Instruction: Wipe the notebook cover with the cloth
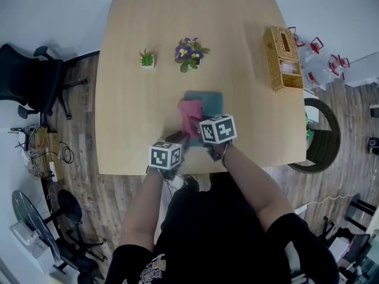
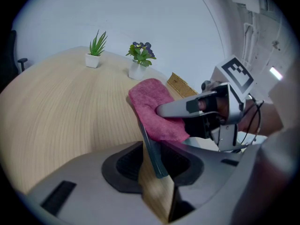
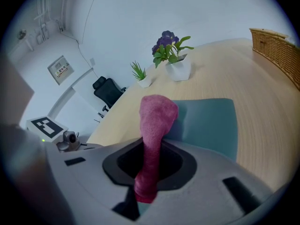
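Note:
A teal notebook (image 1: 210, 101) is near the front middle of the wooden table (image 1: 130, 111). My left gripper (image 1: 177, 139) is shut on its near edge; in the left gripper view the thin notebook edge (image 2: 152, 149) fills the gap between the pads. My right gripper (image 1: 198, 134) is shut on a pink cloth (image 1: 190, 114). The cloth (image 3: 154, 125) rises from between the jaws and folds over onto the notebook cover (image 3: 211, 123). Seen from the left gripper, the right gripper (image 2: 187, 109) presses the cloth (image 2: 154, 109) against the notebook's right face.
A small green plant (image 1: 147, 58) and a purple flower pot (image 1: 189, 53) stand at the back of the table. A wicker tissue box (image 1: 281, 58) sits at the right edge. A black office chair (image 1: 35, 78) stands left of the table.

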A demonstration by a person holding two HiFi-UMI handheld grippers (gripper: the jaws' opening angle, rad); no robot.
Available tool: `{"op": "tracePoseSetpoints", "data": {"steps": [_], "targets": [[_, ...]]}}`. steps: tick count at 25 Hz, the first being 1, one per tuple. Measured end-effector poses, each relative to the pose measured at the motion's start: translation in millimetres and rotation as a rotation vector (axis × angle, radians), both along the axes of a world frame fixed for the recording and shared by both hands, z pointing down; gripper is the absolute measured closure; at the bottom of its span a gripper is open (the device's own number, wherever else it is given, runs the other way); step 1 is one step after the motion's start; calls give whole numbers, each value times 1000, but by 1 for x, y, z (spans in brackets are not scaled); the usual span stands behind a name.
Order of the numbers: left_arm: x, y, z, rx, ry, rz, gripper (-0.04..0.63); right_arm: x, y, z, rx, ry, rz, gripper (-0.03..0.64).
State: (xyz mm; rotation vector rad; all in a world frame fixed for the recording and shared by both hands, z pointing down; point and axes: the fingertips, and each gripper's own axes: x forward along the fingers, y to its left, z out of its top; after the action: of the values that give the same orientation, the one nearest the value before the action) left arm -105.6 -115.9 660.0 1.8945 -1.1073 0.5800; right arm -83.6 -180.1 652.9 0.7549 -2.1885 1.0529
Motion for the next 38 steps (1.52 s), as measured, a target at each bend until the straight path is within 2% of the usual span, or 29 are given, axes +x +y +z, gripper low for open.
{"op": "tracePoseSetpoints", "data": {"steps": [14,25,32,38], "targets": [[0,0,0,-5,3,-1,485,70,-4,5,-10,37,145,548],[4,3,8,-26,42,9,489,118,-5,6,-9,64,248,548],[5,4,8,-26,44,7,491,140,-4,8,-3,105,280,548],[5,4,8,-30,45,7,491,166,-9,3,51,165,328,548]]}}
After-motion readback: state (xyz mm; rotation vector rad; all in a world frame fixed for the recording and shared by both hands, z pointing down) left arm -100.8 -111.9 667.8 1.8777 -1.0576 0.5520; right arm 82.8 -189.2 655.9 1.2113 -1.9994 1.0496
